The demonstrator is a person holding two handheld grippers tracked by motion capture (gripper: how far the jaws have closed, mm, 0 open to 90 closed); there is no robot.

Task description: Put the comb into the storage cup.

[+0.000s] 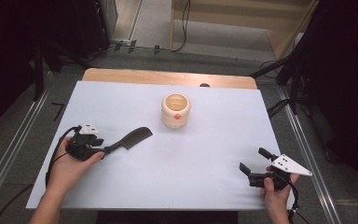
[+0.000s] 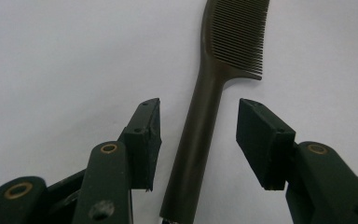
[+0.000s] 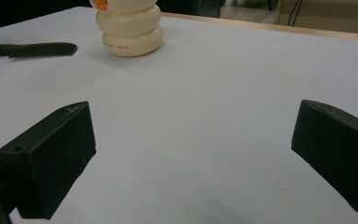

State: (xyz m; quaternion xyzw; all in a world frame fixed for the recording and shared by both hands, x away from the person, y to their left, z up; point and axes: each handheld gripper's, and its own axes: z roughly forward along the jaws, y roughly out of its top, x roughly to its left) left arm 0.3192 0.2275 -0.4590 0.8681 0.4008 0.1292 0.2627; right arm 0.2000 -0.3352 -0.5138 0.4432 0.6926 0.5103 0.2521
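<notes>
1. Comb (image 1: 133, 138) is lying flat on the white table sheet (image 1: 205, 158), left of centre, teeth end pointing up and right toward the pot. From my feed the left gripper (image 1: 103, 150) sits right at the handle end.
2. Left gripper view (image 2: 198, 140) has the jaws parted either side of the comb handle (image 2: 200, 135), with a gap on both sides. Pads aren't touching it, so nothing is gripped. The near end of the handle runs off the bottom of that view.
3. Right gripper (image 1: 251, 161) is over at the right front corner of the sheet, well apart from the comb. Its own view (image 3: 191, 154) shows the jaws spread wide with just bare sheet between them.
4. Cream ribbed pot (image 1: 175, 110) stands upright near the middle back of the sheet, with an orange dot on its front. Nothing lies between it and the comb. I can't see what's inside it.
5. In the right gripper view the pot (image 3: 130, 28) is cut off at the top, and there's small red print low on it that I can't read. The comb (image 3: 28, 49) shows as a thin dark sliver at the left edge.
6. Wooden table edge (image 1: 168, 77) peeks out behind the sheet. Dark stands and cables (image 1: 279, 107) around the table are too murky to make out.
</notes>
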